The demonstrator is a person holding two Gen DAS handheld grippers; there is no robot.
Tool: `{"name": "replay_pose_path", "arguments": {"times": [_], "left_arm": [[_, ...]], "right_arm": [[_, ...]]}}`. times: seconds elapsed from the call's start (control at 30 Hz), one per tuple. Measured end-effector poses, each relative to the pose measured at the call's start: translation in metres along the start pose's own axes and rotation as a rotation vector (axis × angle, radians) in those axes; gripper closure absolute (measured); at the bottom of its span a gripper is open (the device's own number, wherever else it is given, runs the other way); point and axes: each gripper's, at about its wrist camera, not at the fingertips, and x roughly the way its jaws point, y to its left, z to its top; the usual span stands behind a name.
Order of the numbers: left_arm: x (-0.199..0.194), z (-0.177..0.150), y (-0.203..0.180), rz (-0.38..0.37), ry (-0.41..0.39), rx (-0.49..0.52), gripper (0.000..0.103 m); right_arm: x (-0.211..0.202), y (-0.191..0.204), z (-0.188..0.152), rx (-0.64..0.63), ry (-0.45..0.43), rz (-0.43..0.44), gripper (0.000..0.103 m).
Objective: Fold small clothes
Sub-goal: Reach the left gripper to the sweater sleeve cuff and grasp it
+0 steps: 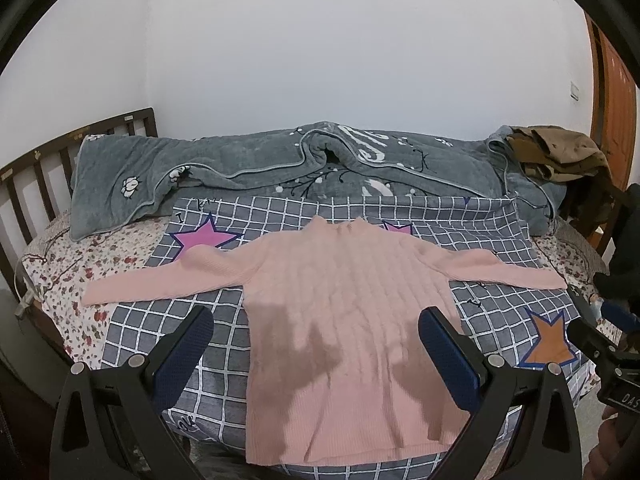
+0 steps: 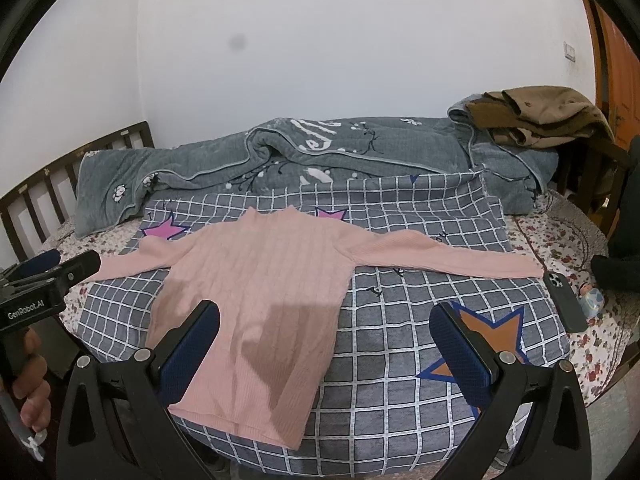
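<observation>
Pink sweater [image 1: 340, 300] flat on checked blanket [image 1: 500, 232], white wall [image 1: 320, 40] behind; both hand-held grippers [image 1: 316, 344] [image 2: 324, 340] apart.

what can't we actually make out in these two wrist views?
- Sweater hem corners: left wrist view, behind the left gripper fingers.
- Sweater's left cuff: right wrist view, behind the left gripper's body.
- Small item beside the phone: right wrist view, too small to identify.
- Brown clothes pile: both views, too bunched to say what garments.
- Blanket lettering: folded over, unreadable.

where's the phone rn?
Right wrist view only: the black phone lies on the floral sheet at the bed's right edge, just past the pink sweater's right cuff, beside a small figurine.
</observation>
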Motion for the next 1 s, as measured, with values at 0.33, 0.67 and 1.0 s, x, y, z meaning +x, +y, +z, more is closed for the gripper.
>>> {"name": "replay_pose_path", "arguments": {"times": [0.33, 0.67, 1.0], "left_arm": [[0.048, -0.018, 0.046, 0.076, 0.070, -0.094, 0.000], [0.131, -0.058, 0.153, 0.157, 0.099, -0.272, 0.001], [0.216, -0.069, 0.269, 0.126, 0.217, -0.524, 0.001]], "right_arm": [[0.019, 0.013, -0.003, -0.040, 0.000, 0.030, 0.000], [0.101, 0.032, -0.035, -0.125, 0.095, -0.033, 0.000], [0.173, 0.029, -0.057, -0.049, 0.168, 0.025, 0.007]]}}
